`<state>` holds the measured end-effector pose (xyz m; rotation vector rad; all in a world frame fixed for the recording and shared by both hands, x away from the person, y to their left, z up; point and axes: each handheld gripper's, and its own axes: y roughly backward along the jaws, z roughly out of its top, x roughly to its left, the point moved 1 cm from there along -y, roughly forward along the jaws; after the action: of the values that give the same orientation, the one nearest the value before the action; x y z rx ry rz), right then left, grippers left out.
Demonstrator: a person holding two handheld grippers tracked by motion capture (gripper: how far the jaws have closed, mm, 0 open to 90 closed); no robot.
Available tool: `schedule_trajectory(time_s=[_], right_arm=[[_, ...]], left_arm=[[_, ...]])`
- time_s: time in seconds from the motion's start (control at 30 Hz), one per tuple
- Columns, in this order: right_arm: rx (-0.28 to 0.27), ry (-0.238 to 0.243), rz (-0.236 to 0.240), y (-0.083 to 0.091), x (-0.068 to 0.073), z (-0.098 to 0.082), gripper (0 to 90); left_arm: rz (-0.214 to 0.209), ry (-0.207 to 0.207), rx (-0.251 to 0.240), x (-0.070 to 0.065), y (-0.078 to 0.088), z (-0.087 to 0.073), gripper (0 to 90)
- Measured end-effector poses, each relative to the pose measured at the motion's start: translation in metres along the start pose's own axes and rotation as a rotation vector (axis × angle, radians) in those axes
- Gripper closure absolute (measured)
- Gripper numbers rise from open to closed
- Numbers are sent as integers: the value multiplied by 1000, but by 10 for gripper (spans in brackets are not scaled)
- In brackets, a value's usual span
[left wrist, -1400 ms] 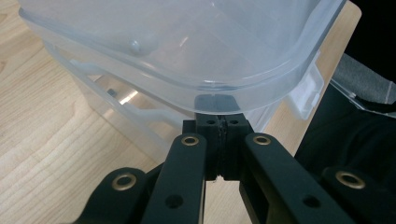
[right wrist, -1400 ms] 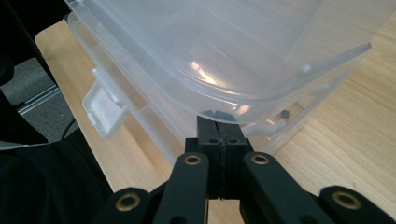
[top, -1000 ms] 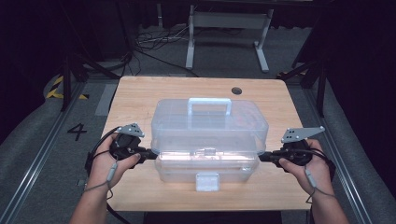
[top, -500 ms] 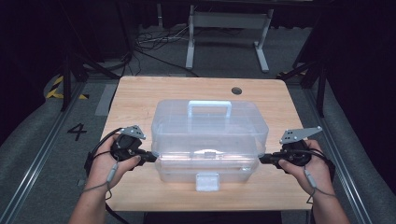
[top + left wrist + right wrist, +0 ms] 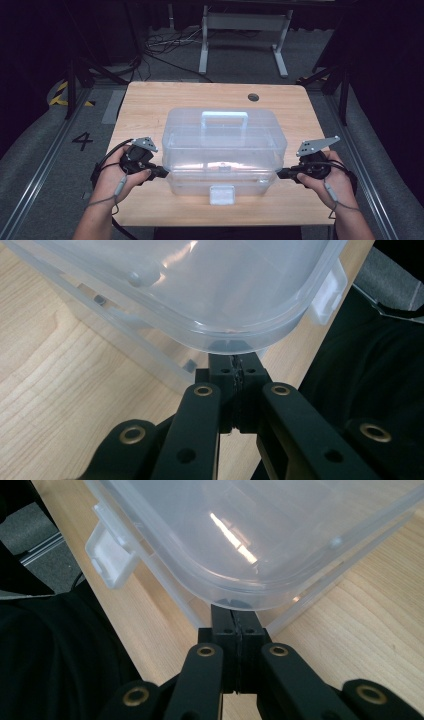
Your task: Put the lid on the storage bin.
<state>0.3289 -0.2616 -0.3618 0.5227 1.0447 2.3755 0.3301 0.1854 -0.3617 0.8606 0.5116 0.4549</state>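
Box of clear plastic sits mid-frame on my table in the high view. My left gripper and right gripper have their fingers clenched, tips tucked under the lid rim at either end.

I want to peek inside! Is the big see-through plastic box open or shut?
Shut. The clear plastic box has its lid sitting flat on the base, and the white latch hangs down over the front wall.
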Motion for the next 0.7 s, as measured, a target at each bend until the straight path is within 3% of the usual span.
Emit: schedule_trajectory(time_s=[0.7], right_arm=[[95,10,24,-9,0,-3,900]], left_arm=[[-16,-17,96,0,-8,-2,882]])
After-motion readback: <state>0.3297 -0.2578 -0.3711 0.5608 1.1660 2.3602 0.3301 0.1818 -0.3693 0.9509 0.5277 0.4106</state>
